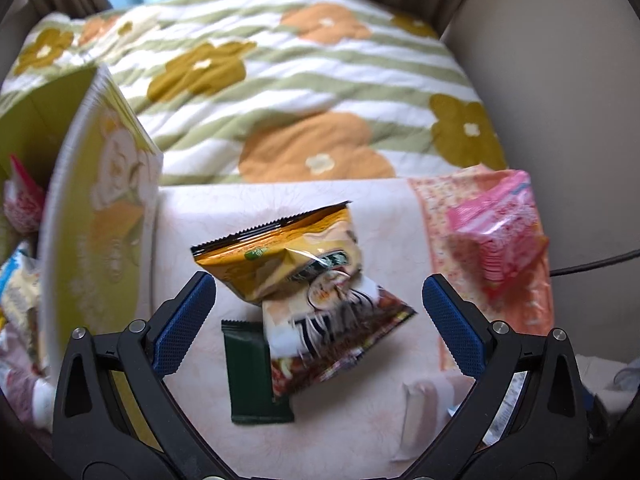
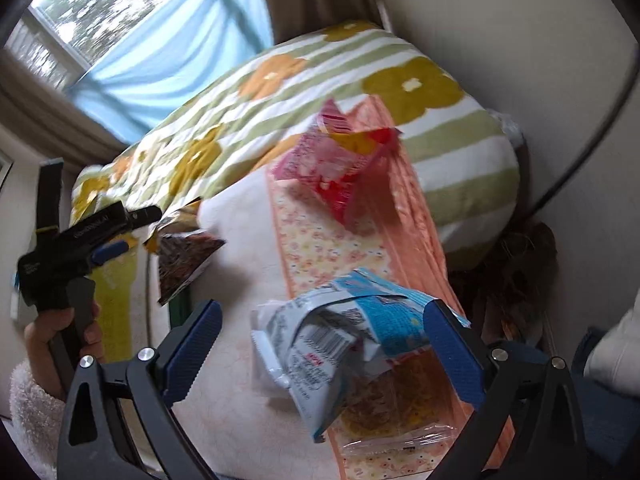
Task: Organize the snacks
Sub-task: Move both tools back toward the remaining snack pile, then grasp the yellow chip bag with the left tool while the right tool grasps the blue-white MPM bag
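Snack sort approx. midway, judging by the spread: a yellow-green cardboard box [image 1: 100, 216] at the left edge of the bed already holds several pkts, incl. a pink-and-white one [image 1: 22, 204] and a pale blue-and-yellow one [image 1: 18, 284], while at least five remain out on the cream floral sheet [image 1: 360, 420]. Left claw [image 1: 319, 304] hangs wide open, holding nothing, over a small heap near the sheet's middle: a glossy orange foil pkt [image 1: 280, 252] w/ a serrated top seal, a crinkled brown-and-white pkt [image 1: 340, 332] overlapping it, and a flat dark green wrapper [image 1: 250, 380] partly beneath. Right claw [image 2: 322, 328] also spread wide; a crumpled blue-and-white pkt [image 2: 340, 332] w/ a barcode sits between its jaws, but whether the pads touch it can't be told. Under that, a clear cellophane pkt of yellow-brown snacks [image 2: 384, 408] lies on the orange floral border strip [image 2: 320, 248] along the sheet's right edge. Further along the strip, a puffy pink-and-red pkt [image 2: 336, 168] waits. Behind, a quilted blanket [image 1: 280, 92] in green stripes and orange flowers. A hand [image 2: 60, 332] in a fleecy white sleeve [image 2: 28, 412] grips the left tool.
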The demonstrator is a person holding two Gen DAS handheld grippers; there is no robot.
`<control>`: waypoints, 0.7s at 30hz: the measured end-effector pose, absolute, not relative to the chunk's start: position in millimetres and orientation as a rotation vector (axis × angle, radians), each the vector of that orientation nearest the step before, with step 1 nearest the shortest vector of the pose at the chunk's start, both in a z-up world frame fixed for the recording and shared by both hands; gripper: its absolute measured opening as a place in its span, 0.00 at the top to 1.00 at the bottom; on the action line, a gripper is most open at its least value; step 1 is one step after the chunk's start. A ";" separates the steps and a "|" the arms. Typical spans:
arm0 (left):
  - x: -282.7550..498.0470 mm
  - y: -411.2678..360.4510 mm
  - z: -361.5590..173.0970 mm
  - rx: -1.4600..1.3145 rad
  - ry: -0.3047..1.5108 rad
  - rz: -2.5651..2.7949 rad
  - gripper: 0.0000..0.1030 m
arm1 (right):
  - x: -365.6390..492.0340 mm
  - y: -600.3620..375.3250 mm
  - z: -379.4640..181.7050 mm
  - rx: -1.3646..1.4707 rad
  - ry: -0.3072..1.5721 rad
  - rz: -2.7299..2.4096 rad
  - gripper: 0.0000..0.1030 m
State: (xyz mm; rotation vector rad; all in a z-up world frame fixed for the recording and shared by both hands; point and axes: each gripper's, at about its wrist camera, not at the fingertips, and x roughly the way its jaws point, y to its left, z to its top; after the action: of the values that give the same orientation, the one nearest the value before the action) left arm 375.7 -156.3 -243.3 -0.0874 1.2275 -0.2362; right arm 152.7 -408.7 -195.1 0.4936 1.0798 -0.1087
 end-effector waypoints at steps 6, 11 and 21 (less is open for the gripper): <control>389.1 -159.0 -277.4 -0.089 1.308 -0.245 0.05 | 149.7 -415.7 -218.0 0.598 1.108 -0.213 0.03; 390.0 -161.2 -294.5 -0.076 1.352 -0.263 0.13 | 144.2 -421.9 -228.9 0.694 1.102 -0.271 0.03; 389.7 -166.8 -293.7 -0.040 1.341 -0.319 0.35 | 151.1 -424.7 -248.0 0.792 1.115 -0.252 0.03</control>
State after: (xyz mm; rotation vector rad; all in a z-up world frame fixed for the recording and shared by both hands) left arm 389.7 -166.8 -293.7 -0.0405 1.3413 -0.3190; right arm 151.1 -424.7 -248.0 0.7924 1.1152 -0.2520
